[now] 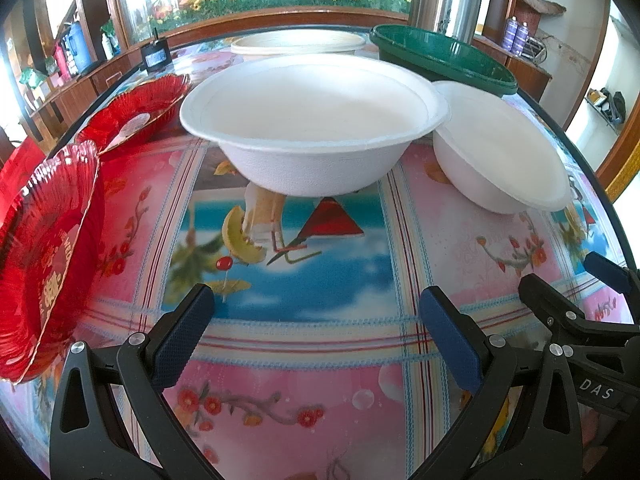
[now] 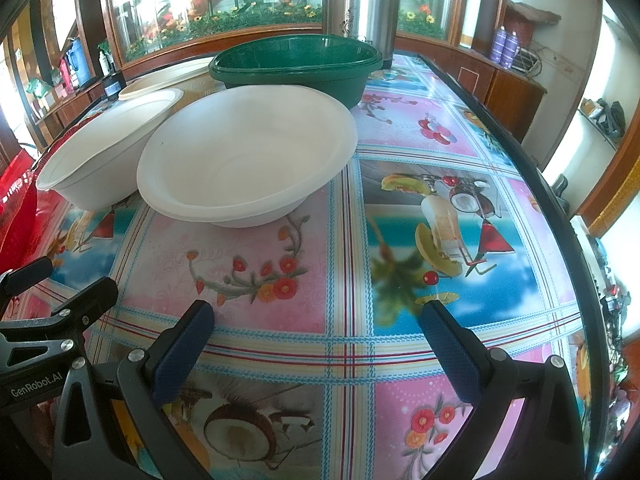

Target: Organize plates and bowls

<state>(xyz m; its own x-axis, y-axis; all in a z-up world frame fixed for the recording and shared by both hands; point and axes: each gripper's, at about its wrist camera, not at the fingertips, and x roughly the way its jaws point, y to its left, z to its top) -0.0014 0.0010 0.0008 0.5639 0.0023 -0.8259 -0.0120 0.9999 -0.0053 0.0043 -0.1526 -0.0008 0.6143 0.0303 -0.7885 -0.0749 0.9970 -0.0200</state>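
Two white paper bowls stand on the patterned table. In the left wrist view one white bowl [image 1: 314, 128] is straight ahead and the second white bowl [image 1: 500, 148] sits right of it. In the right wrist view the nearer white bowl [image 2: 248, 152] is ahead to the left, the other white bowl [image 2: 104, 152] further left. Two red glass plates lie at the left, one near [image 1: 48, 256] and one farther back [image 1: 136, 112]. My left gripper [image 1: 316, 308] is open above the cloth, short of the bowl. My right gripper [image 2: 318, 320] is open too, nothing between its fingers.
A green plastic basin [image 2: 296, 68] [image 1: 444, 56] stands behind the bowls, with a cream plate [image 1: 298, 42] beside it. A steel flask [image 2: 368, 4] rises at the far edge. The table's dark rim [image 2: 560, 208] runs down the right side. The other gripper [image 1: 592, 320] shows at the right.
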